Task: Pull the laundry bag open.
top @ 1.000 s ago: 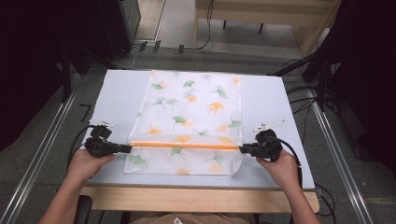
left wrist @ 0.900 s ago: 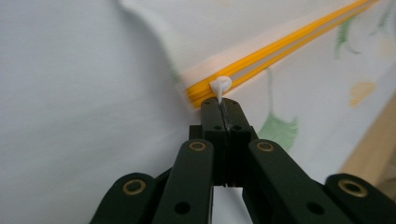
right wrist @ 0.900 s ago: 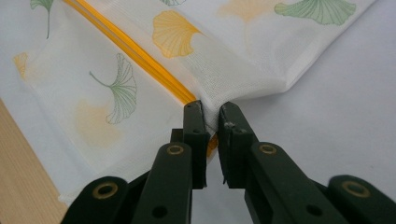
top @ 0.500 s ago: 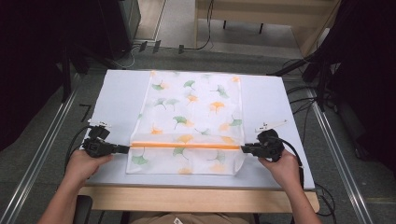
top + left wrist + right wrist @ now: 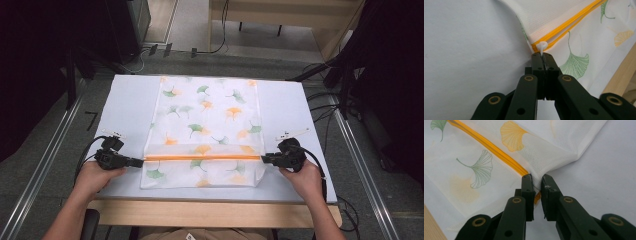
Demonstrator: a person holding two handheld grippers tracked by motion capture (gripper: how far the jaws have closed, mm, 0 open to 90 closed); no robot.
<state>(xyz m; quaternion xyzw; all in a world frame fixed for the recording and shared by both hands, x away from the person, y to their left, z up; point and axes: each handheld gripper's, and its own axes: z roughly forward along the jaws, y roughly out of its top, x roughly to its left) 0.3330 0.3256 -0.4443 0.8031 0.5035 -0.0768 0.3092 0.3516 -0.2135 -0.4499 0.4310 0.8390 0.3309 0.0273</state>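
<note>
The left tool (image 5: 541, 55) is clamped tight on the white zipper pull (image 5: 541, 46); the right tool (image 5: 536, 181), jaws slightly parted, pinches the mesh laundry bag's (image 5: 205, 115) edge beside the orange zipper (image 5: 202, 157). The bag lies flat mid-worktop (image 5: 125, 100).

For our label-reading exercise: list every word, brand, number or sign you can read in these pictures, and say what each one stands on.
None: no readable text in any view.
Mesh bag: printed leaves and an orange zipper, no lettering.
Table: plain, unmarked.
Left gripper and right gripper: black, no markings.
Floor by the table's left edge: a small dark mark, too small to read.
</note>
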